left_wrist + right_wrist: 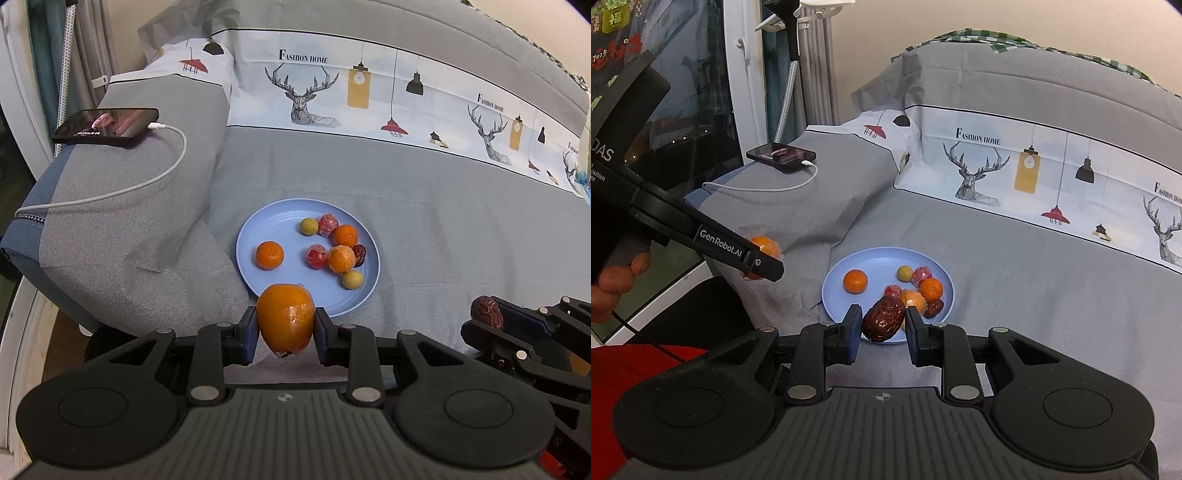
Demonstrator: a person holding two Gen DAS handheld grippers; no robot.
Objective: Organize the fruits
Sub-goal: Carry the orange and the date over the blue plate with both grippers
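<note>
Between my left gripper's (286,325) pads: a wrapped orange fruit (285,320), pinched across its middle and hanging just short of the near rim of the blue plate (258,236). Clamped on it, no slack visible. Film wrap looks slick, so a mid-body squeeze is probably the safest hold.

My right gripper (880,328) is closed on a wrinkled red date (883,318), held slightly tilted, over the plate's near edge. Small and soft, so the pads sit almost fully together.

Both fruits are staged beside the plate, which I read as the collection point. Already on it: one mandarin (270,254) alone on the left side; on the right side a cluster of another mandarin (346,235), a peeled one (342,259), two red wrapped pieces (317,256), two small yellow-green fruits (308,226) and a dark date (359,254) touching the peeled one.

Free space is centre and near-left of the plate, so that's where I'd drop both.

Plate sits on the grey bed cover (443,229). Soft base, round fruit may roll on landing. Phone (107,126) on charge lies on the pillow, well apart.
</note>
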